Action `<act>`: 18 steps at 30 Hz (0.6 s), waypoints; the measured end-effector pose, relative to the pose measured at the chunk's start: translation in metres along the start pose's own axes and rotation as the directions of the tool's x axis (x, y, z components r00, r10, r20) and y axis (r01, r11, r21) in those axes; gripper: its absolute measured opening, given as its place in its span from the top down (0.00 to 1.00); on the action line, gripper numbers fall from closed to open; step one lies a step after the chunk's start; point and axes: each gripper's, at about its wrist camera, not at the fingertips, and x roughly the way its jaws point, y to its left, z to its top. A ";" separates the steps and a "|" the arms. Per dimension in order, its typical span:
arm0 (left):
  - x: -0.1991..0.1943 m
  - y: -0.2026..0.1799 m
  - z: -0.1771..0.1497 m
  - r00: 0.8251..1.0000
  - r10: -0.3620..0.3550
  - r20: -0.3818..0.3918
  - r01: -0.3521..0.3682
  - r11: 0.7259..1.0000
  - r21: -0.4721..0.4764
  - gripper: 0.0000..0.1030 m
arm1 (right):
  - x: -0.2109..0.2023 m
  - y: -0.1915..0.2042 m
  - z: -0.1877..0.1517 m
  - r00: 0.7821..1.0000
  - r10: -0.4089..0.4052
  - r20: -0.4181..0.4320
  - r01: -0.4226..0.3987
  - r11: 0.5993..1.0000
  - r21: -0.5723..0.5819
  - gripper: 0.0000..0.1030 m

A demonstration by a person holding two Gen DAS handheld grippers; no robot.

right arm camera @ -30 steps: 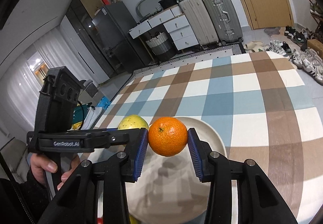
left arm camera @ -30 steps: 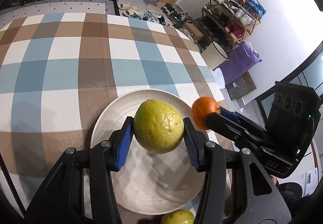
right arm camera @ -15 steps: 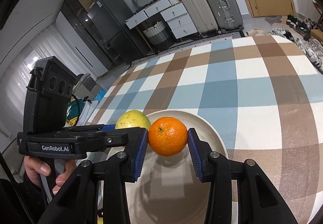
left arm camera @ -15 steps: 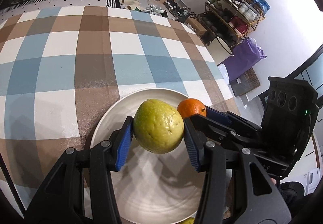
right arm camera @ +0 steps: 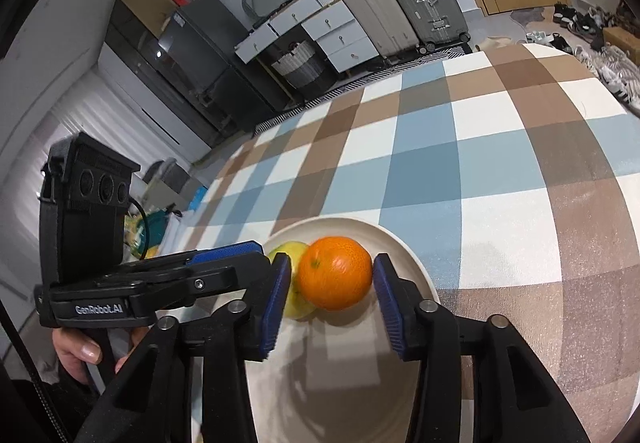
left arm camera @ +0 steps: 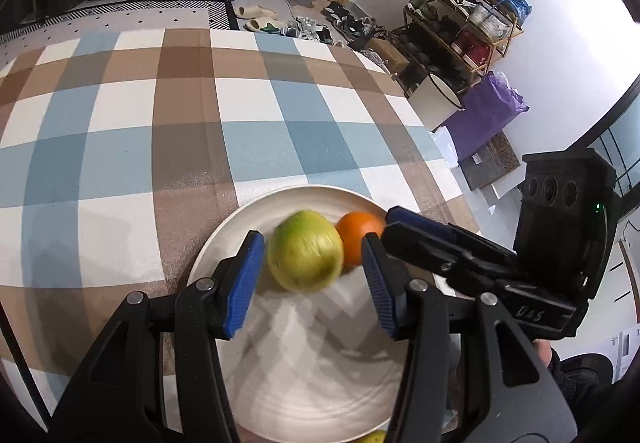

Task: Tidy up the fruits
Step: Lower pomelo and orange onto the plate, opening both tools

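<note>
A: What is in the plate (left arm camera: 240,221)?

B: Two fruits, touching each other at its far side. On the left a yellow-green fruit (left arm camera: 305,250), blurred in the left wrist view; on the right an orange (right arm camera: 335,272). The plate is cream-coloured and sits on a checked tablecloth (left arm camera: 168,131) of blue, brown and white. One more yellow-green fruit (left arm camera: 375,436) peeks in at the bottom edge, just off the plate's near rim.

A: And the left gripper (left arm camera: 312,283)?

B: Its blue pads stand apart on either side of the yellow-green fruit, with a gap on each side, so nothing is clamped. It points steeply down at the plate.

A: The right gripper (right arm camera: 332,297)?

B: Its jaws are opening. The orange sits between them; the left pad stands clear and the right pad is at most grazing the peel. It reaches in from the right, its fingers beside the left gripper's right finger.

A: Any hand visible?

B: A hand (right arm camera: 86,349) wraps the left gripper's handle from below.
</note>
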 end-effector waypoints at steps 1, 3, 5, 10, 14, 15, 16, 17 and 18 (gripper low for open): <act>-0.003 -0.001 -0.001 1.000 -0.001 0.004 0.001 1.000 0.000 0.55 | -0.004 0.000 0.000 1.000 0.005 0.011 -0.005 1.000 0.005 0.49; -0.011 -0.003 -0.002 1.000 0.002 0.013 -0.002 1.000 -0.001 0.55 | -0.009 0.001 0.001 1.000 -0.002 0.026 0.002 1.000 0.005 0.49; -0.020 -0.005 -0.004 1.000 0.006 0.022 -0.006 1.000 -0.004 0.55 | -0.016 0.003 0.001 0.999 0.004 0.040 -0.004 1.000 0.009 0.49; -0.041 -0.009 -0.012 0.999 0.017 0.039 -0.017 1.000 -0.002 0.54 | -0.040 0.016 0.001 0.996 -0.007 0.087 0.009 1.000 -0.015 0.49; -0.061 -0.015 -0.021 0.998 0.027 0.058 -0.028 1.000 0.005 0.54 | -0.061 0.027 -0.001 0.993 -0.012 0.121 0.017 0.999 -0.033 0.49; -0.066 -0.017 -0.024 0.998 0.029 0.064 -0.030 1.000 0.007 0.54 | -0.065 0.030 -0.002 0.992 -0.015 0.126 0.020 0.999 -0.036 0.49; -0.073 -0.019 -0.029 0.997 0.035 0.072 -0.035 0.999 0.010 0.54 | -0.069 0.032 -0.003 0.991 -0.017 0.131 0.022 0.999 -0.039 0.49; -0.079 -0.021 -0.032 0.996 0.041 0.080 -0.042 0.999 0.015 0.54 | -0.075 0.036 -0.005 0.991 -0.016 0.136 0.022 0.999 -0.044 0.49; -0.083 -0.023 -0.035 0.995 0.045 0.086 -0.047 0.999 0.018 0.54 | -0.077 0.038 -0.006 0.990 -0.016 0.138 0.023 0.999 -0.048 0.49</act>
